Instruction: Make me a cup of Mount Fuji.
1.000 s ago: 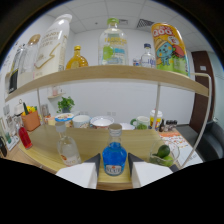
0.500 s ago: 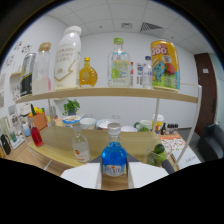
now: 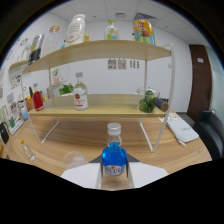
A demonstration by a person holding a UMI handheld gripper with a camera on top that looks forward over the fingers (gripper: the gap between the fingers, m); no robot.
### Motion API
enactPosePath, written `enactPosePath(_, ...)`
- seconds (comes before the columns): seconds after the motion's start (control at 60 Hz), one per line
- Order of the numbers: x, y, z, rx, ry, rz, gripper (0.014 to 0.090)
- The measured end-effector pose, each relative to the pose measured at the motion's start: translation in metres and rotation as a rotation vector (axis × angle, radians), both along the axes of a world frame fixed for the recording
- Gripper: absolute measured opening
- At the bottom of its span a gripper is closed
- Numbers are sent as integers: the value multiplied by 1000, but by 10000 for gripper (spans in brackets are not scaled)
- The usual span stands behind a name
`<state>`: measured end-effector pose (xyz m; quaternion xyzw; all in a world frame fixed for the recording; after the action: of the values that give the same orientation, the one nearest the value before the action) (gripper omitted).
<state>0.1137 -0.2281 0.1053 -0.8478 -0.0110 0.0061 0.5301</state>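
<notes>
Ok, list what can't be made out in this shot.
- Blue bottle, gripper view: its base is hidden behind the gripper; label too small to read.
- Clear bottle on the lower shelf: label text blurred.
- Papers on the wall: too small to read.

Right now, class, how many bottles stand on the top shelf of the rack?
3 clearly: a large pale bottle, a clear one with a green label, and a colourful one. A small yellow item between them and dark items further along may add more.
</notes>
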Motion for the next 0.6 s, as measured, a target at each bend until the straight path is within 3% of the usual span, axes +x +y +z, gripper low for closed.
enactPosePath(0.317, 13, -1, -15, -27, -331, 26, 346)
enactPosePath(0.6, 12, 8, 13, -1, -1032, 237, 347)
